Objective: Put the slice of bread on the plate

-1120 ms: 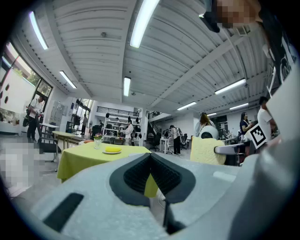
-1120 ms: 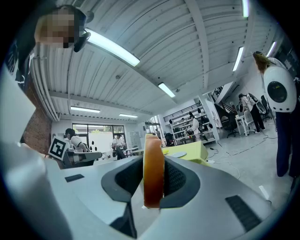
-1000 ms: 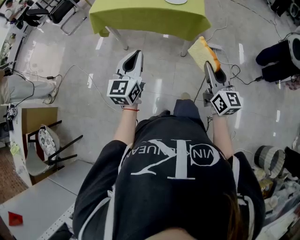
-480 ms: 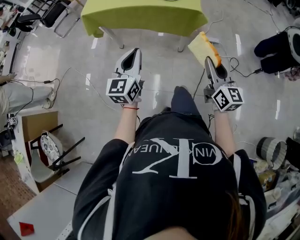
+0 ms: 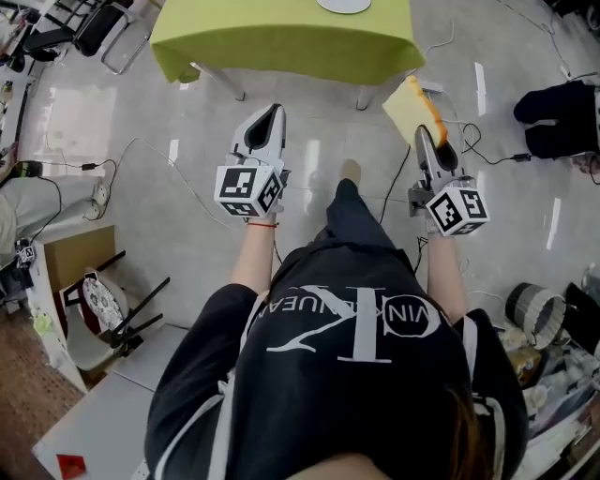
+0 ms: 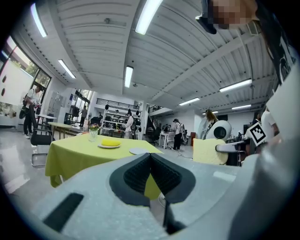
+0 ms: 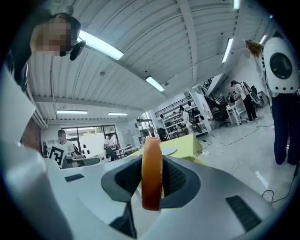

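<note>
While the right tool [image 5: 427,133] grips the bread slice [image 5: 411,105] edge-on, left tool [image 5: 271,113] closed, empty.

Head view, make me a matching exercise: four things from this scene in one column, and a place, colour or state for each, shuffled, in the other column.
Things:
1. slice of bread
2. left gripper
3. plate
4. table

Descriptions:
A. covered with a yellow-green cloth
B. shut, with nothing between its jaws
C. white, lying on the table
D. clamped on edge in the right gripper

Pairs: 1-D, 2-B, 3-C, 4-A.
</note>
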Demonstrator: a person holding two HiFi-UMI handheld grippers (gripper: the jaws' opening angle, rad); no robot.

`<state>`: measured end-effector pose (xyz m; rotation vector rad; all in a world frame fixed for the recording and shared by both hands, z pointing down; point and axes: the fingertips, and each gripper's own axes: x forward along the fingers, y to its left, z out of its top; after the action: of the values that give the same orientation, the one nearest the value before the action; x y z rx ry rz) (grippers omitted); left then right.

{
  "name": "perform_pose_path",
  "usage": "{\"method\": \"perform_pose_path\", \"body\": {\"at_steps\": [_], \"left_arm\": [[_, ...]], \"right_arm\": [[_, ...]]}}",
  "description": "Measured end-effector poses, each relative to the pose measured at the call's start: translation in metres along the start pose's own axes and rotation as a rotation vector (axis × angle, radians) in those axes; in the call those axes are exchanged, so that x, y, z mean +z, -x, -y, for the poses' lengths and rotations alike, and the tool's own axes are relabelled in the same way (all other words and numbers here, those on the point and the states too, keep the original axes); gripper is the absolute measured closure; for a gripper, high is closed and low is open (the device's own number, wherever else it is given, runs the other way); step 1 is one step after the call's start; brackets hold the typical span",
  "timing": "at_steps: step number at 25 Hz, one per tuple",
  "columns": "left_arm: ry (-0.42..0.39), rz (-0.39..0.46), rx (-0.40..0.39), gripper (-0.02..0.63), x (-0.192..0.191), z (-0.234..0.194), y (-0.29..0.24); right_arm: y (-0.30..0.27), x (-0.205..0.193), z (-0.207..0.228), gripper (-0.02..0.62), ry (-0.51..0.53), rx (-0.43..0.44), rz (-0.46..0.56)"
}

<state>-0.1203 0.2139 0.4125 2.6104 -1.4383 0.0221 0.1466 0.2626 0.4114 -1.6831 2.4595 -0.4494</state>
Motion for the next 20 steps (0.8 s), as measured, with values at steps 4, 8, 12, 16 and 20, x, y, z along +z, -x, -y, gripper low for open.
{"method": "perform_pose_path", "body": {"at_steps": [4, 8, 12, 16, 20], "left_arm": [[0.01, -0.013, 0.002, 0.598, -0.001, -0.015, -0.041], [-0.013, -0.021, -0.021, 0.598, 0.009, -0.024, -0.083], [-0.017, -0.019, -0.024, 0.597, 0.016, -0.035, -0.114], [-0.027, -0.026, -0.031, 0.598, 0.022, -0.036, -0.142], [-0.023, -0.027, -0.008, 0.597, 0.023, -0.045, -0.161]], "right_arm": [[-0.04, 0.004, 0.016, 0.497, -0.015, 0.026, -0.008], [-0.08, 0.019, 0.034, 0.499, -0.045, 0.044, 0.013], [-0.114, 0.032, 0.042, 0.499, -0.065, 0.077, 0.026], [-0.136, 0.041, 0.055, 0.499, -0.066, 0.102, 0.008], [-0.155, 0.043, 0.07, 0.499, -0.074, 0.117, -0.009]]}}
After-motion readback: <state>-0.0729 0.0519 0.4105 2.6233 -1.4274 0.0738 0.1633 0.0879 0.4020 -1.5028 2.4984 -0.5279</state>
